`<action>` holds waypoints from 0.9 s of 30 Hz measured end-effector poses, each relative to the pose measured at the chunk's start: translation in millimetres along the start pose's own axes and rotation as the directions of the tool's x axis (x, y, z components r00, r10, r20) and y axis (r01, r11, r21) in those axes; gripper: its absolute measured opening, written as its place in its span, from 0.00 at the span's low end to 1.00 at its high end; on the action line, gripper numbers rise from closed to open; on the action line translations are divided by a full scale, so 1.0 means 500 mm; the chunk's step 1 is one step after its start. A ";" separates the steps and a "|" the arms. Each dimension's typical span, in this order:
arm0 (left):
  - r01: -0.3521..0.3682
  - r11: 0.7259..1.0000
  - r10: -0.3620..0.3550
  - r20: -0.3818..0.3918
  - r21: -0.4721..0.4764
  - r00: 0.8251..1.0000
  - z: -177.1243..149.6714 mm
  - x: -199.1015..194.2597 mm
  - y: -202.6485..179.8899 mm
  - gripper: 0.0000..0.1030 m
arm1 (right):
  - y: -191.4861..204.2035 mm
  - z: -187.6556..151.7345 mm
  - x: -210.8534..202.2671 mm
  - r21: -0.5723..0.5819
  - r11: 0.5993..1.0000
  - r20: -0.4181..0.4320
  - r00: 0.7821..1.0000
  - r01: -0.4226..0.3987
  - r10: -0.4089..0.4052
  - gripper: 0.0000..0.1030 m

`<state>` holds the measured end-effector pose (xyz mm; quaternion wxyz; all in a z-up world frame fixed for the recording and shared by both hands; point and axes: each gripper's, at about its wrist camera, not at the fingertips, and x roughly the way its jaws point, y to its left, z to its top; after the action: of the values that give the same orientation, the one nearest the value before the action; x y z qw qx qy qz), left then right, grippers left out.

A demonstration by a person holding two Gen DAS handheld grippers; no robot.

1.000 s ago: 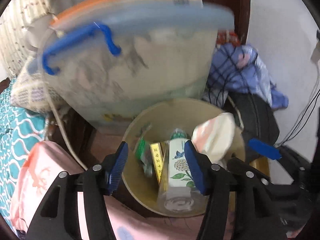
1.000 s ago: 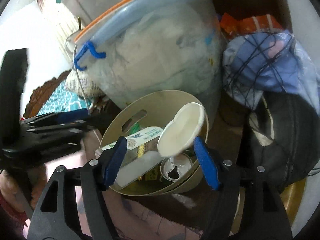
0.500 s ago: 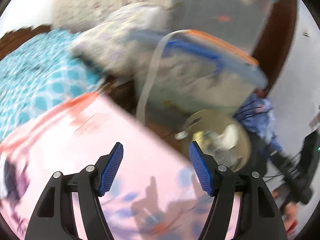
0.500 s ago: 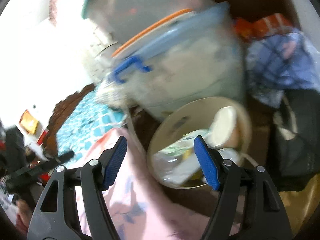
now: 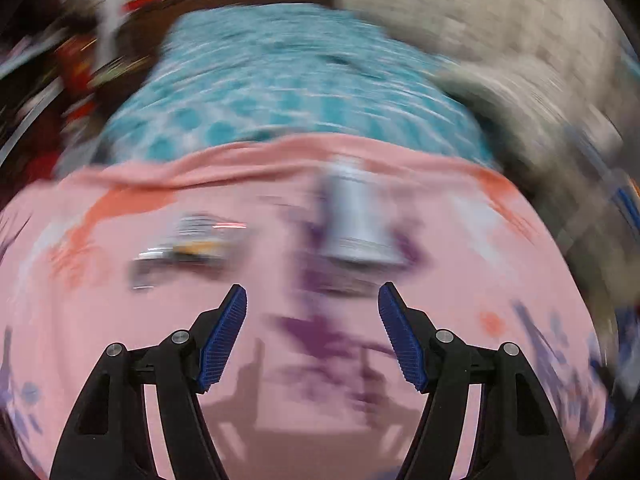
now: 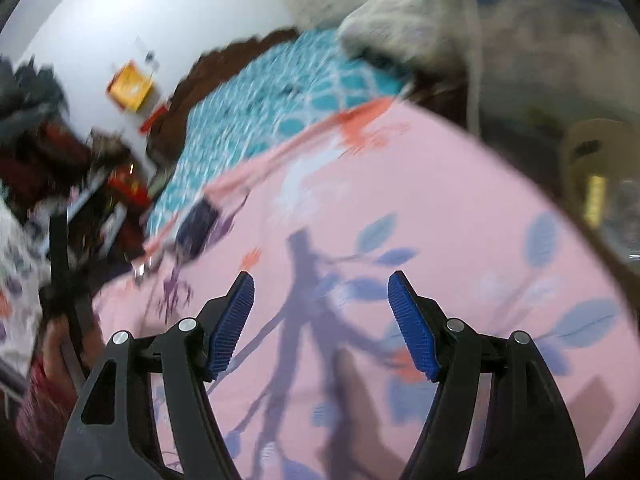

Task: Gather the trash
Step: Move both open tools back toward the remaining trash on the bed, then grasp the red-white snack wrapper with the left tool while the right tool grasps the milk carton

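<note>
I am looking along the left gripper (image 5: 312,308) at a pink bedspread (image 5: 120,344), and both remaining pieces of trash are lying ahead of it. A pale, silvery piece (image 5: 352,220), perhaps a cup or a can on its side, is sitting just beyond the jaws and slightly right of their centre line; its long axis seems to be running away from me, the wider end nearer. A flatter, shiny wrapper-like piece (image 5: 188,244) is lying further left, long axis running across the view. Motion blur is smearing both, so I cannot name either for certain.

The left jaws are standing wide apart with nothing between the blue pads (image 5: 224,336). The right gripper (image 6: 320,312) is likewise spread and empty, and it is pointing over a bare stretch of the bedspread; in its view the trash is showing only as small blurred shapes (image 6: 196,224) far off to the left, near the teal sheet (image 6: 256,108). The beige bin (image 6: 600,168), already holding some items, is sitting at the right edge of that view, off the bed.

I am judging the left gripper the nearer one: a short push forward should bring the silvery piece between its jaws, closing across its width.
</note>
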<state>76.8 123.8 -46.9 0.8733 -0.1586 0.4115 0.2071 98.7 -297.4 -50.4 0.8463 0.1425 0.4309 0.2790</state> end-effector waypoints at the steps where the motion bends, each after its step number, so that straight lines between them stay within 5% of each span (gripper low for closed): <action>1: -0.026 0.999 0.026 0.008 -0.031 1.000 0.012 0.005 0.034 0.65 | 0.011 -0.006 0.012 -0.011 1.000 -0.015 1.000 -0.004 0.004 0.69; 4: -0.111 0.991 0.113 0.025 -0.076 0.993 0.046 0.035 0.116 0.81 | 0.052 -0.019 0.049 -0.034 0.999 -0.064 0.998 -0.020 0.017 0.69; 10: -0.074 0.995 0.068 -0.081 -0.068 0.994 0.062 0.129 0.148 0.91 | 0.129 -0.006 0.103 -0.085 0.996 -0.140 0.990 -0.032 0.020 0.73; 13: -0.089 0.996 0.087 -0.087 -0.016 0.992 0.046 0.147 0.131 0.66 | 0.196 0.032 0.154 -0.113 0.992 -0.151 0.988 -0.052 0.035 0.82; 14: -0.029 1.000 0.029 -0.088 0.003 0.996 0.041 0.138 0.123 0.37 | 0.217 0.042 0.168 -0.120 0.991 -0.151 0.988 -0.054 0.036 0.83; 15: -0.020 1.000 0.021 -0.087 0.018 0.996 0.035 0.135 0.120 0.19 | 0.237 0.052 0.185 -0.126 0.990 -0.152 0.988 -0.059 0.039 0.87; 17: 0.011 0.999 -0.007 -0.096 0.040 0.995 0.018 0.115 0.108 0.06 | 0.291 0.077 0.242 -0.135 0.988 -0.161 0.986 -0.072 0.049 0.89; 25: 0.191 0.981 -0.192 -0.089 -0.022 0.977 -0.087 0.009 0.113 0.03 | 0.457 0.093 0.469 -0.211 0.978 -0.244 0.969 -0.008 -0.045 0.89; 27: 0.212 0.977 -0.212 -0.107 -0.008 0.972 -0.125 -0.007 0.104 0.02 | 0.460 0.080 0.505 -0.230 0.973 -0.283 0.955 0.027 -0.093 0.78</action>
<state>8.4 140.0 -87.9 0.8674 -0.2108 0.4388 0.1033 170.1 37.6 -80.1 0.7922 -0.0096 0.5209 0.3179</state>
